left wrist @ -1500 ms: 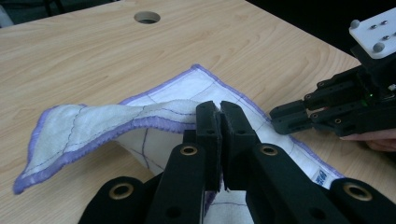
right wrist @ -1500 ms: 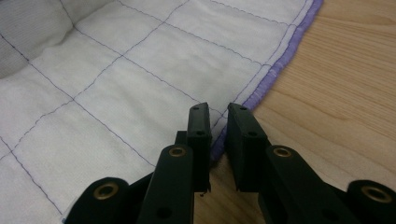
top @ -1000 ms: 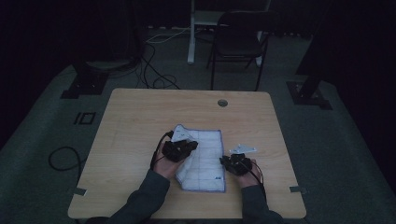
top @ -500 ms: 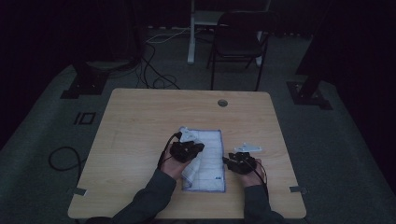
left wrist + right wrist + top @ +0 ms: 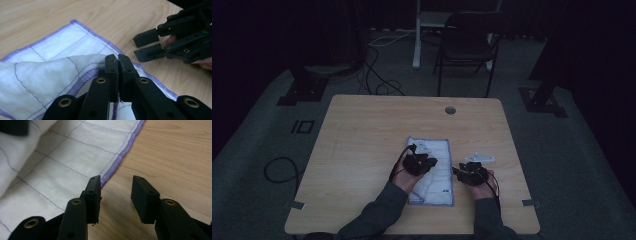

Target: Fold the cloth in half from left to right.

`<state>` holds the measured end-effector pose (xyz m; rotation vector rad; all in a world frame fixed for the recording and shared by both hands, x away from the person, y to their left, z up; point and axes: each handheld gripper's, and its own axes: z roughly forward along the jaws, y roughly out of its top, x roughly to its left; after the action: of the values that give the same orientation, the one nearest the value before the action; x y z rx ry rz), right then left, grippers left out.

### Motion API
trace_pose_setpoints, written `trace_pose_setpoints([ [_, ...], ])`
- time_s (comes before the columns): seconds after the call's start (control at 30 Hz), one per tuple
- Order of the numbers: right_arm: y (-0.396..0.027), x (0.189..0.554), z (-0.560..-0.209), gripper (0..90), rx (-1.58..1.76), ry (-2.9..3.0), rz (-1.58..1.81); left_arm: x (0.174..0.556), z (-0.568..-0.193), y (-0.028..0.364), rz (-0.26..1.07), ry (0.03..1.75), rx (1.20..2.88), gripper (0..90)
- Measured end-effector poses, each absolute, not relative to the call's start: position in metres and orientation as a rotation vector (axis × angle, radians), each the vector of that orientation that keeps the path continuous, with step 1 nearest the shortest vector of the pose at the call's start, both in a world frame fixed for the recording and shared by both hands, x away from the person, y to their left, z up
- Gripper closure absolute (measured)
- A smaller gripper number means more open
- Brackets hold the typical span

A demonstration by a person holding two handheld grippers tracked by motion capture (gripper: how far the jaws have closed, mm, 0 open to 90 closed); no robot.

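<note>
The worktop [image 5: 362, 140], a pale wooden one with a round hole near its far edge, is carrying a white cloth [image 5: 439, 172] with a purple hem and thin stitched lines, which is lying near the person's side, between the two hands. Part of the cloth is lying flat on the wood, while one part is being lifted and folded back over the rest, as the left gripper view is showing. The left hand-held gripper [image 5: 117, 63] is sitting over the cloth with its jaws pressed tight together, pinching the purple hem of that raised fold. The right hand-held gripper [image 5: 116, 192] is resting just beside the cloth's right edge, low over the bare wood; its jaws have just been opening and are standing about half apart, with nothing between them. Its left jaw is lying right at the purple hem and its right jaw is lying over the worktop. In the high view the right hand-held gripper [image 5: 473, 172] is sitting a little way off the left hand-held gripper [image 5: 419, 162], both held in the person's hands with dark sleeves coming in from the near edge.
</note>
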<state>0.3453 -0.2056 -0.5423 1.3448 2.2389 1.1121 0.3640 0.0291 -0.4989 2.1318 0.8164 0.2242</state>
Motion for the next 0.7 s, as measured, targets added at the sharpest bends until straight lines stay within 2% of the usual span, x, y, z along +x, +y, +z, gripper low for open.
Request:
trace_pose_setpoints([
  [0.2,-0.206,0.346,-0.543,60.0,1.343,2.243,1.108,0.371,-0.516,0.022,0.18,0.832,2.175,86.5],
  [0.27,-0.206,0.346,-0.543,60.0,1.343,2.243,1.107,0.372,-0.517,0.022,0.167,0.834,2.176,78.7],
  [0.3,-0.206,0.346,-0.543,60.0,1.343,2.243,1.107,0.372,-0.518,0.023,0.165,0.835,2.177,78.7],
  [0.33,-0.206,0.346,-0.543,60.0,1.343,2.24,1.109,0.37,-0.516,0.025,0.168,0.838,2.176,72.0],
  [0.4,-0.207,0.346,-0.543,60.0,1.345,2.24,1.11,0.367,-0.512,0.029,0.163,0.831,2.168,69.0],
  [0.7,-0.206,0.345,-0.543,60.0,1.343,2.239,1.113,0.343,-0.498,0.067,0.199,0.869,2.118,64.5],
])
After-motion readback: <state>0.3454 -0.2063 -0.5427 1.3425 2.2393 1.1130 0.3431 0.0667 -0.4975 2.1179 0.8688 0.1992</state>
